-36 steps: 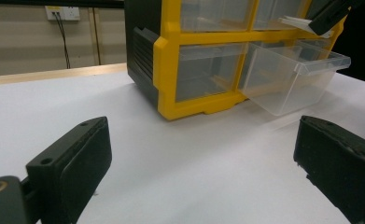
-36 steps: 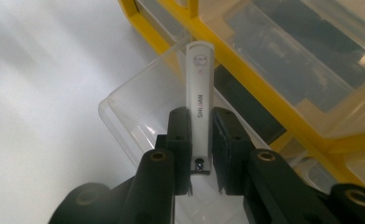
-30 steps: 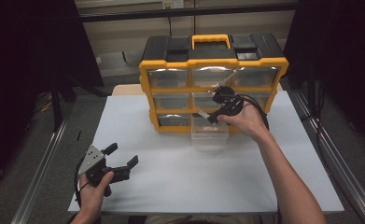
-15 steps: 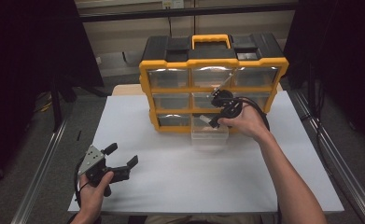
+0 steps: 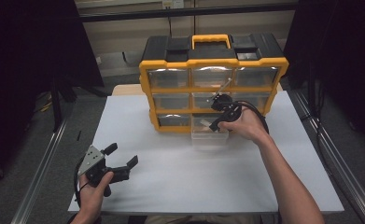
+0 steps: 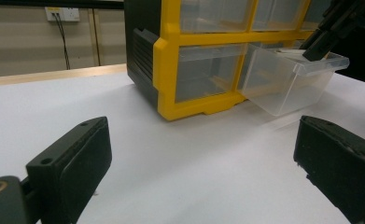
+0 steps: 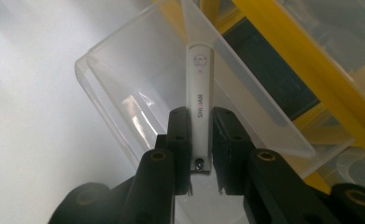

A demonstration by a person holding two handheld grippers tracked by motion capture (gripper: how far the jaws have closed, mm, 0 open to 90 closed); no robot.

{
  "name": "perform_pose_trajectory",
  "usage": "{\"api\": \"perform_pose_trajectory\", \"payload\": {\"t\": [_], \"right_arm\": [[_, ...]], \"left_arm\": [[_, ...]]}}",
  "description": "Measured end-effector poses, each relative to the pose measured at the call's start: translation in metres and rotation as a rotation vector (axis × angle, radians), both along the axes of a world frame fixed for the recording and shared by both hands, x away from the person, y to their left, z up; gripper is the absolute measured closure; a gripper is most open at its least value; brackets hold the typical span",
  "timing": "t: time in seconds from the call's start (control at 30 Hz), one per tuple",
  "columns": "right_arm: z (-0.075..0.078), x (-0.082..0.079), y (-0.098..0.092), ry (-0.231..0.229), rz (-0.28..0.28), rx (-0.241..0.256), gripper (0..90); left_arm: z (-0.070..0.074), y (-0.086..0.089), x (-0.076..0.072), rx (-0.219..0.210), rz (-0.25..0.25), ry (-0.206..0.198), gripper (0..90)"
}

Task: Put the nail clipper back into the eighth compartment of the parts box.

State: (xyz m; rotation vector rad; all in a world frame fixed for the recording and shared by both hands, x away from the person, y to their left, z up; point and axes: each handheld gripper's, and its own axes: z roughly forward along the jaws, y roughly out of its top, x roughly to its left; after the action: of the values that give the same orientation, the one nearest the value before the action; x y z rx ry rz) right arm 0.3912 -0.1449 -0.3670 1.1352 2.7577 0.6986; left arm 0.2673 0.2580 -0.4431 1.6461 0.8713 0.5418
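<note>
A yellow and black drawer cabinet (image 5: 213, 79) stands at the back of the white table (image 5: 171, 182). Its bottom middle clear drawer (image 5: 209, 136) is pulled out; it also appears in the left gripper view (image 6: 292, 79) and the right gripper view (image 7: 138, 88). My right gripper (image 5: 216, 123) hangs over that drawer, shut on a slim white tool (image 7: 199, 107) with grey lettering, whose far end points down into the drawer. My left gripper (image 5: 122, 155) rests open near the table's front left, with bare table between its pads (image 6: 84, 158).
The cabinet has several other clear drawers, all pushed in. A dark cable (image 5: 255, 109) loops from the right gripper behind the hand. Metal rails (image 5: 40, 177) run along both sides of the table. A wall socket (image 6: 61, 14) sits on the far wall.
The right gripper has shifted slightly over the open drawer. The left gripper has not moved.
</note>
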Motion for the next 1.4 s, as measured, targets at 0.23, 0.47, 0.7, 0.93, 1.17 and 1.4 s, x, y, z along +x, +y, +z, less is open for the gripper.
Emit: {"api": "perform_pose_trajectory", "payload": {"t": [0.23, 0.47, 0.7, 0.93, 1.17, 1.4], "right_arm": [[-0.005, 0.001, -0.001, 0.018, -0.030, -0.014, 77.9], [-0.010, 0.004, 0.000, 0.016, -0.032, -0.013, 77.9], [-0.009, 0.004, 0.000, 0.015, -0.019, 0.014, 71.6], [-0.001, 0.001, -0.005, -0.025, -0.063, 0.054, 61.8], [0.000, 0.000, -0.004, -0.035, -0.061, 0.070, 53.3], [0.002, -0.004, 0.000, -0.026, -0.083, 0.083, 41.7]], "left_arm": [[0.000, 0.000, 0.000, 0.001, -0.001, 0.000, 4.2], [0.000, 0.000, 0.000, -0.001, -0.001, 0.001, 4.2], [0.000, 0.000, 0.000, -0.003, 0.000, 0.001, 4.2], [0.000, 0.000, 0.000, 0.002, -0.001, 0.001, 4.2], [0.000, 0.000, 0.000, 0.000, -0.001, 0.002, 4.2], [0.000, 0.000, 0.000, -0.002, -0.002, 0.001, 4.2]]}}
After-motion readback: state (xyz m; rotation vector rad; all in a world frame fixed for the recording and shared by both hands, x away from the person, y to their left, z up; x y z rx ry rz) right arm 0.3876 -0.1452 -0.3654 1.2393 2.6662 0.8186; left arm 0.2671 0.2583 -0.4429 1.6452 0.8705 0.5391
